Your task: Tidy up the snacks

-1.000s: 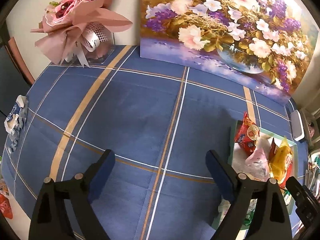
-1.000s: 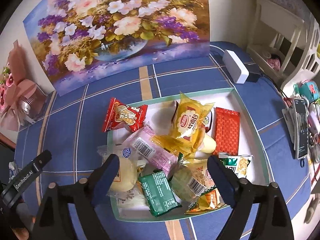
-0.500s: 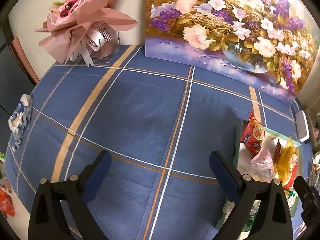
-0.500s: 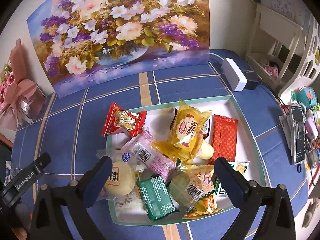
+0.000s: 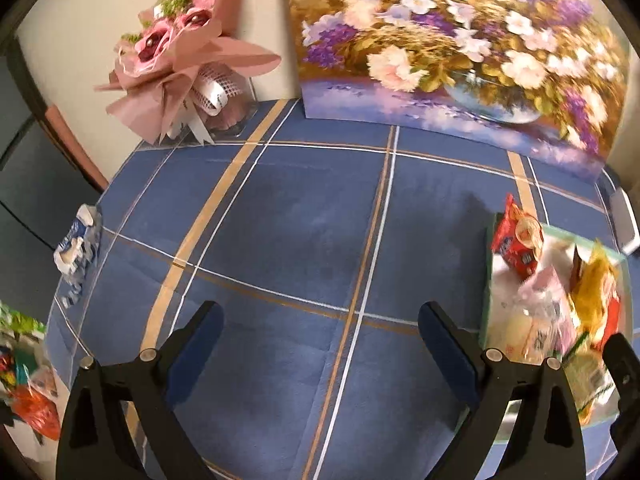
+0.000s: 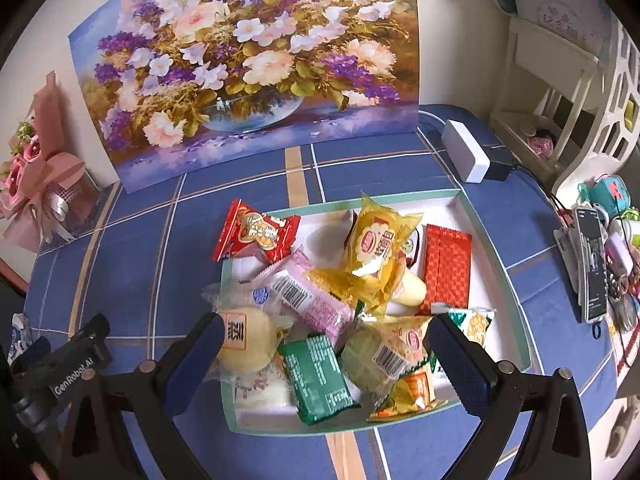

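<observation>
Since the earlier frames both pairs of jaws have been spread wider, and the left view has been swung so that more of the cloth's near left edge and less of the tray is seen. On the left, the left gripper (image 5: 320,336) is held wide apart with nothing between its fingers, above bare blue cloth (image 5: 288,216); a bouquet (image 5: 180,64) stands at the far left corner. The tray (image 5: 489,280) lies just to that gripper's right. In the right view, the right gripper (image 6: 326,340) is likewise fully spread and empty, poised over the tray (image 6: 496,264), where the snacks are heaped: a red pack (image 6: 256,232) hangs over the left rim, a pale bun (image 6: 244,340) and a green pack (image 6: 318,376) lie near the front, a yellow pack (image 6: 376,252) is propped up mid-tray, and a red bar (image 6: 446,268) lies flat further right. A pick appears to be in preparation. One loose top piece would best be singled out, the jaws lowered astride it and closed, without neighbours being dragged.
</observation>
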Demonstrator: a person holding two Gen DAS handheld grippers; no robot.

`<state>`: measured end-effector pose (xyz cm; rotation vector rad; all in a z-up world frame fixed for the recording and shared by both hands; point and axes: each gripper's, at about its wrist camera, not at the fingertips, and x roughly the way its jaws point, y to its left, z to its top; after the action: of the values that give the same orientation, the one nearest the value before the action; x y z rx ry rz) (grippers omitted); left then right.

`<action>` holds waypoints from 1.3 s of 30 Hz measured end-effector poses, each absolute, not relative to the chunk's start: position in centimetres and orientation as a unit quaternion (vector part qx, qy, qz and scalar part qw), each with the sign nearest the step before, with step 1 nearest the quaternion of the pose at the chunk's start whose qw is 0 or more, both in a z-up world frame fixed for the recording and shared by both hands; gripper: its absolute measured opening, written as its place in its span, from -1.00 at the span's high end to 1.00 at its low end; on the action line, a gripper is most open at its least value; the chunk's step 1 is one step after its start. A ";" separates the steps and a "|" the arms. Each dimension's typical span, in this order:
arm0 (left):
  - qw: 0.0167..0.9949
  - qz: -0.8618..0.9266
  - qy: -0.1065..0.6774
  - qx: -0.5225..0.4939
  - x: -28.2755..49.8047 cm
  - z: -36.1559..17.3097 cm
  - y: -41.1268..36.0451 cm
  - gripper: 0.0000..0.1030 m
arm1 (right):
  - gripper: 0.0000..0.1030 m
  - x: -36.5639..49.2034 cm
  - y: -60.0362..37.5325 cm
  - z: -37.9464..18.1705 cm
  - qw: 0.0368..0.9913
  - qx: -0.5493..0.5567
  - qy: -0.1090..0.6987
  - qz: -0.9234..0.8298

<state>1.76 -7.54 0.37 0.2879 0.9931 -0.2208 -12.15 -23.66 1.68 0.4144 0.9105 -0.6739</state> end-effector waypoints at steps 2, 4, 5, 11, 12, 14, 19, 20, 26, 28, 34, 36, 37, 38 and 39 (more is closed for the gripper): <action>0.862 -0.110 0.474 0.144 1.1 0.3 -7.2 -0.91 | -1.00 -12.8 -22.9 1.5 0.826 0.191 0.429 -0.313; 0.860 -0.115 0.474 0.151 0.3 0.1 -6.7 -0.91 | -1.00 -13.3 -22.4 1.2 0.826 0.189 0.431 -0.311; 0.858 -0.116 0.475 0.156 0.0 0.0 -6.5 -0.91 | -1.00 -13.6 -22.1 1.0 0.825 0.188 0.433 -0.311; 0.851 -0.108 0.488 0.160 -1.3 -0.7 -4.2 -0.91 | -1.00 -15.1 -20.5 0.0 0.823 0.173 0.444 -0.310; 0.851 -0.108 0.489 0.155 -1.5 -0.7 -3.7 -0.91 | -1.00 -15.4 -20.2 0.0 0.823 0.171 0.444 -0.310; 0.852 -0.108 0.491 0.148 -1.8 -0.6 -3.0 -0.91 | -1.00 -15.8 -19.7 -0.2 0.824 0.169 0.445 -0.308; 0.850 -0.111 0.496 0.140 -2.6 -0.6 -1.6 -0.91 | -1.00 -16.3 -18.3 -0.7 0.824 0.150 0.454 -0.303; 0.849 -0.113 0.497 0.139 -2.7 -0.6 -1.5 -0.91 | -1.00 -16.3 -18.1 -0.7 0.825 0.147 0.456 -0.301; 0.847 -0.121 0.501 0.132 -2.8 -0.5 -1.1 -0.91 | -1.00 -15.8 -17.9 -0.9 0.825 0.139 0.460 -0.297; 0.845 -0.124 0.503 0.133 -2.7 -0.6 -1.2 -0.91 | -1.00 -15.7 -17.9 -1.0 0.825 0.137 0.461 -0.298; 0.842 -0.128 0.506 0.137 -2.6 -0.8 -1.5 -0.91 | -1.00 -15.4 -18.1 -1.0 0.824 0.133 0.463 -0.298; 0.842 -0.127 0.506 0.139 -2.6 -0.8 -1.6 -0.91 | -1.00 -15.4 -18.1 -1.0 0.824 0.133 0.463 -0.298; 0.841 -0.127 0.506 0.140 -2.6 -0.9 -1.6 -0.91 | -1.00 -15.4 -18.2 -1.0 0.824 0.133 0.463 -0.297; 0.841 -0.127 0.507 0.141 -2.6 -0.9 -1.6 -0.91 | -1.00 -15.4 -18.2 -1.1 0.824 0.134 0.464 -0.297; 0.841 -0.126 0.508 0.141 -2.6 -0.9 -1.7 -0.91 | -1.00 -15.4 -18.2 -1.1 0.824 0.134 0.464 -0.297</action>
<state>-2.56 -1.66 -0.91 0.2982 1.0729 -0.2669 -15.36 -18.25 -1.09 0.2844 0.9860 -0.6321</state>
